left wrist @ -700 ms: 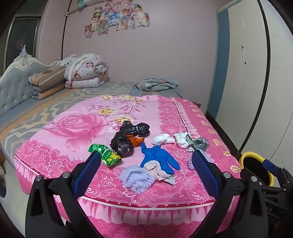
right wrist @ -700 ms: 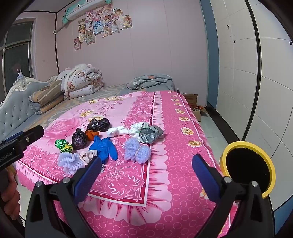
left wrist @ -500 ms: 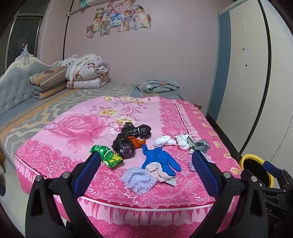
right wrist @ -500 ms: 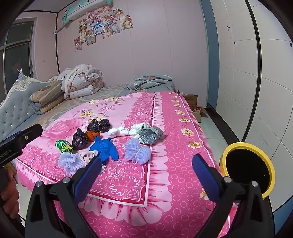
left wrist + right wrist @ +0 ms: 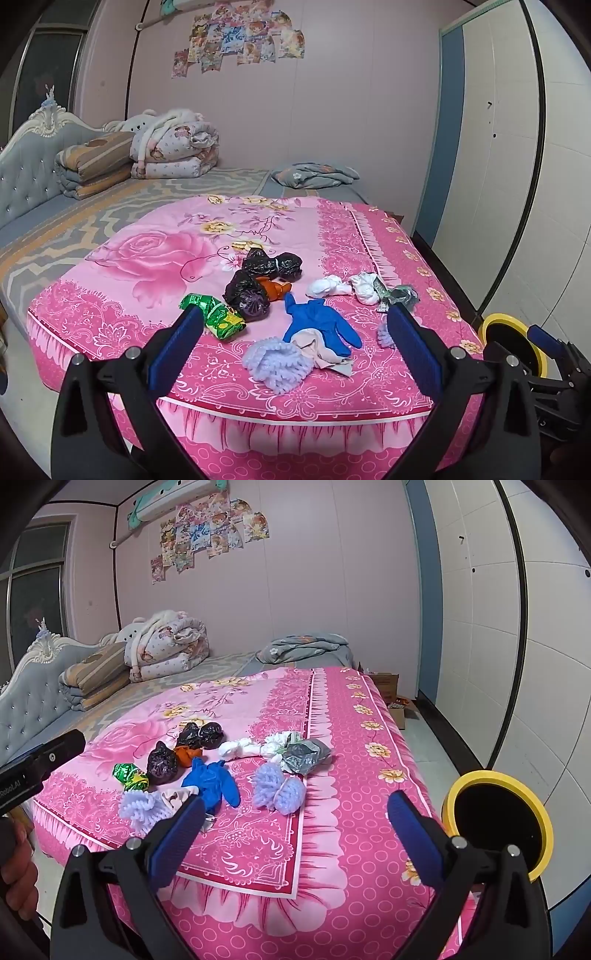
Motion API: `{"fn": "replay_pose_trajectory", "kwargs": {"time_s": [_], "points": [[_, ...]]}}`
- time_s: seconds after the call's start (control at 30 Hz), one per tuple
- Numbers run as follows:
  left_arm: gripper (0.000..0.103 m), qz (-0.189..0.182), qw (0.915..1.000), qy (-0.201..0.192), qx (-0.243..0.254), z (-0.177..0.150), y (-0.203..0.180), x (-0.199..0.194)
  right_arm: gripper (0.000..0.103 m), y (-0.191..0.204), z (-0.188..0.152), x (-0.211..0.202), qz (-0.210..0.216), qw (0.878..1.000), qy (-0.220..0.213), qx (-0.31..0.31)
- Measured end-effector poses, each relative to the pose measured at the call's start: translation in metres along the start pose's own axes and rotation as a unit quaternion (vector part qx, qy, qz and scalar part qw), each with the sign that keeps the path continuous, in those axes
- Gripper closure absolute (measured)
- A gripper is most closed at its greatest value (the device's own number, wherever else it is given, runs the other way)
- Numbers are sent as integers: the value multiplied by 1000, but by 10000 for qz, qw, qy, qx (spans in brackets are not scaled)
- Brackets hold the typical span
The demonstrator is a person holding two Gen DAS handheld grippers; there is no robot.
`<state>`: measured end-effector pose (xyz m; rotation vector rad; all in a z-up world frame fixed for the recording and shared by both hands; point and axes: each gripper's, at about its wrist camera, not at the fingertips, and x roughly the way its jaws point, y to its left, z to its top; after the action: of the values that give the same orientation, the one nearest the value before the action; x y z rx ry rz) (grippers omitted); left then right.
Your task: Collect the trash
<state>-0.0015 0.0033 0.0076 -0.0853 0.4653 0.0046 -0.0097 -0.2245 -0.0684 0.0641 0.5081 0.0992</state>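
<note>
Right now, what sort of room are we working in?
A bedroom, most likely in a home. A bed with a pink floral cover fills the view, folded quilts are stacked by a tufted headboard, and cartoon posters are stuck on the pink wall.

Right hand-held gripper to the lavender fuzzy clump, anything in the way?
Nothing visible. The open right hand-held gripper faces the lavender fuzzy clump across bare pink bedspread; the blue glove lies off to its left.
</note>
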Motion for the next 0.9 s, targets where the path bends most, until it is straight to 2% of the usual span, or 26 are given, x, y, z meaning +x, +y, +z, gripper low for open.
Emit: {"fn": "replay_pose_trajectory", "kwargs": {"time_s": [0.9], "points": [[8,-90,9999,51,-13,-3,-3,7,7,1,0,1,-14,10000,14,-1]]}}
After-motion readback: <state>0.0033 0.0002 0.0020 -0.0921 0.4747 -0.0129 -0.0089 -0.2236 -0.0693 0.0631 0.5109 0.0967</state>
